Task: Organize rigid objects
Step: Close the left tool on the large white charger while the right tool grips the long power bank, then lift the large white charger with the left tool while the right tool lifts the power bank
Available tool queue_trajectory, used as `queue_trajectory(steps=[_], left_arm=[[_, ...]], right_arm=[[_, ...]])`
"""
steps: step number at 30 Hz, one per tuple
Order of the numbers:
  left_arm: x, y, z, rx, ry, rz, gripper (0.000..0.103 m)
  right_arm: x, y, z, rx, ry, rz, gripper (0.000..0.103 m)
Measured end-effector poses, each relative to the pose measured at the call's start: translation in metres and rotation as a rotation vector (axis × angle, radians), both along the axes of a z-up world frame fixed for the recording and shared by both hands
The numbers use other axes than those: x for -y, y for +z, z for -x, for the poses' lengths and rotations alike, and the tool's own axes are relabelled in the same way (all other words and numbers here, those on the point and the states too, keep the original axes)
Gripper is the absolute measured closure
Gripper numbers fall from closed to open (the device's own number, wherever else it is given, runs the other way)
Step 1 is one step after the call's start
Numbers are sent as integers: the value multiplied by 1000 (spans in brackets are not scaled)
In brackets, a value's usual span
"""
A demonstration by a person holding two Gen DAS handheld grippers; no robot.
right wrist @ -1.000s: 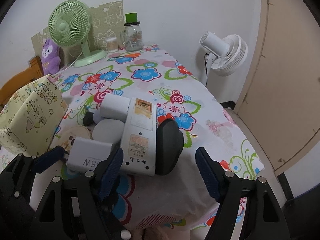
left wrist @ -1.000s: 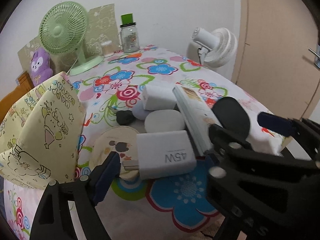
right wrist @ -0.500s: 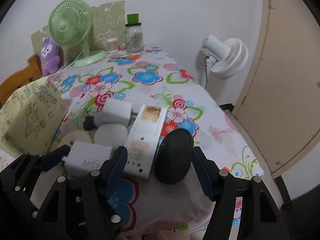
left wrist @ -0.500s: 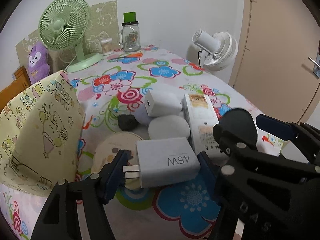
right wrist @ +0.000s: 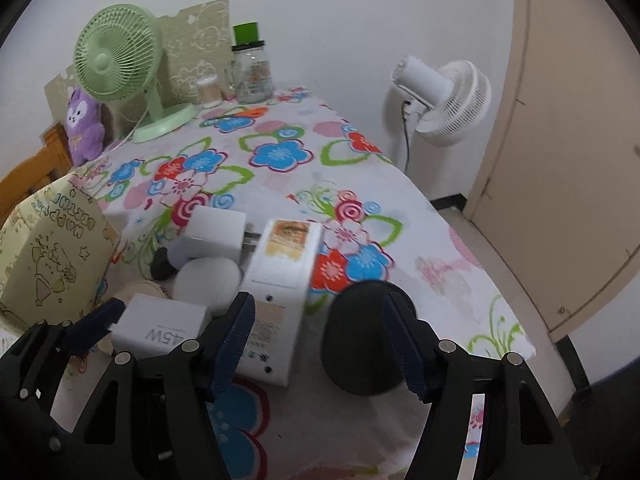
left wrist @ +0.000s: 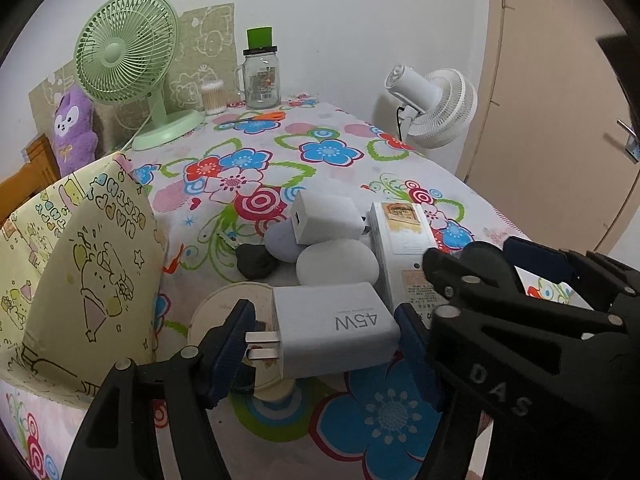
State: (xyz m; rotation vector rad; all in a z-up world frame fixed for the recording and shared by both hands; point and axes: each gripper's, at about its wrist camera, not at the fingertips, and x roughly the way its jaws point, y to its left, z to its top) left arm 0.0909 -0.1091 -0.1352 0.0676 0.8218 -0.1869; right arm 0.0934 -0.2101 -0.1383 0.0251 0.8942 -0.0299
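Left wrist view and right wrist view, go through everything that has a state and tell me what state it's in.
left gripper, shut on the 45W charger
45W charger, unplugged, prongs out
right gripper, open, straddling the dark oval object
small white charger, unplugged, lying on its side
glass jar, upright, lid on
green desk fan, upright
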Motion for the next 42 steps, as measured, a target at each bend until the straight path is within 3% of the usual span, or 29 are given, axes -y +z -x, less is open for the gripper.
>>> queue_trajectory(steps=[6, 13, 19, 42], left_arm=[[-3, -2, -5, -6, -2, -6, 29], [-9, -7, -10, -21, 5, -2, 29], [-11, -7, -12, -18, 7, 11, 30], [-15, 10, 4, 7, 16, 28, 30]], right_arm=[[-13, -6, -13, -33, 36, 18, 33], [-19, -19, -28, -99, 44, -29, 43], [-25, -21, -35, -111, 37, 12, 52], [-29, 4, -11, -55, 53, -16, 56]])
